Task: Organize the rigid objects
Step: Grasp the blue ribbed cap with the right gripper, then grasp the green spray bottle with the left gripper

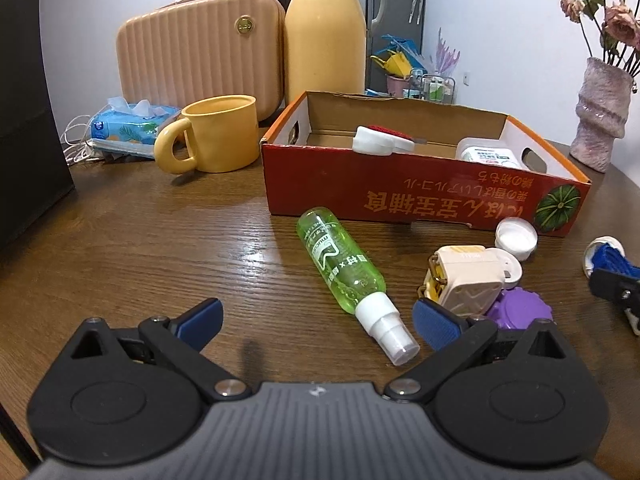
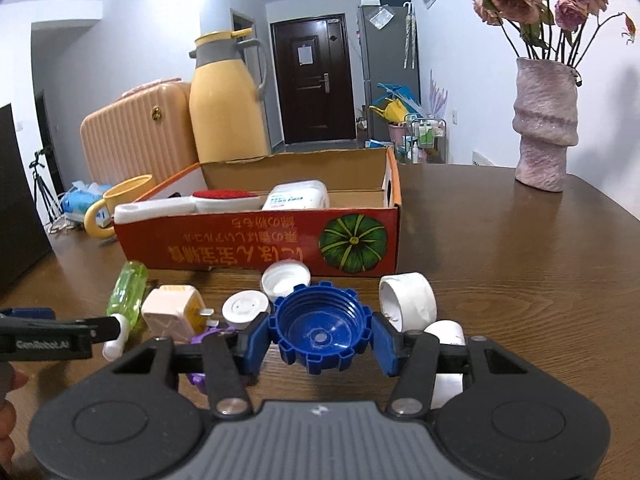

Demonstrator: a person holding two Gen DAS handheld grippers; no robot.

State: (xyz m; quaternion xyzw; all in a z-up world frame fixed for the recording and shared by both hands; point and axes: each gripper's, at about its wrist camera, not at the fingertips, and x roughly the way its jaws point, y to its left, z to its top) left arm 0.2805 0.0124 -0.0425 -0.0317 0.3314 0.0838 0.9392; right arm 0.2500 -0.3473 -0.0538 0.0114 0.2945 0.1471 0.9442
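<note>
My right gripper is clamped on the big blue ribbed plastic screw cap, one blue pad on each side, open face toward the camera. The cap sits just in front of the red cardboard box with the green pumpkin print, above the dark wood-grain table.

Close round it: a white open lid behind, a short white plastic ring to its right, a white round disc to its left, then a cream-and-yellow plug adapter with a purple toothed cap under it.

The clear green spray bottle with white nozzle lies on its side on the table. My left gripper stands wide apart, empty, the bottle's nozzle between the fingers but untouched.

Inside the box: a white-handled brush with red pad and a white labelled tub.

Behind the box: a yellow mug, a tall yellow thermos jug, a peach ribbed case. A pink textured vase with dried roses stands off right.
</note>
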